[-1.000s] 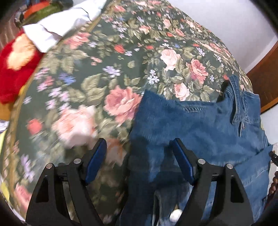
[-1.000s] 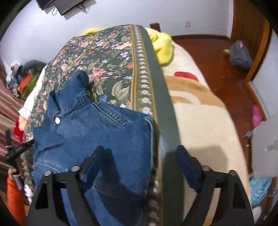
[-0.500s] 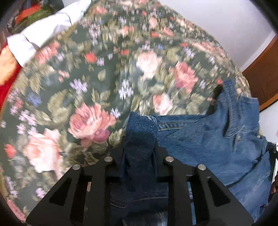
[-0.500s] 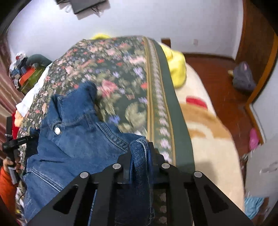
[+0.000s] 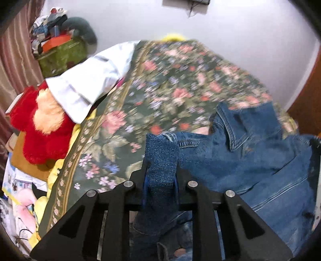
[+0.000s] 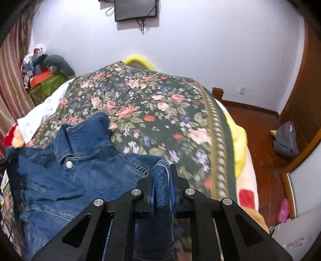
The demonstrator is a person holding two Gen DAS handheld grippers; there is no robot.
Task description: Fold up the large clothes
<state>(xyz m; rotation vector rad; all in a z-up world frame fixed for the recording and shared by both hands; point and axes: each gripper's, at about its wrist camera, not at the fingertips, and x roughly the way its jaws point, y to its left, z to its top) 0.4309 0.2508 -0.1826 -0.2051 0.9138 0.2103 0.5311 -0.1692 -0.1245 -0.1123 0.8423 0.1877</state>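
No readable text, labels, brand names, numbers or signs in either wrist view, printed papers point(image 5: 16, 180) at the left edge too blurred to read, wall-mounted screen point(image 6: 135, 9) dark and blank, jacket button point(image 6: 69, 164) too small to make out

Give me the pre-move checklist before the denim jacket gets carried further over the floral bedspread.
1. Left tool shut on denim jacket: ok.
2. Right tool shut on the jacket: ok.
3. Each pinches a bunched fold: ok.
4. Collar on top: ok.
5. Floral bedspread ahead bare: ok.
6. White cloth apart from the jacket: ok.
7. Hem and sleeves hanging free: cannot tell.
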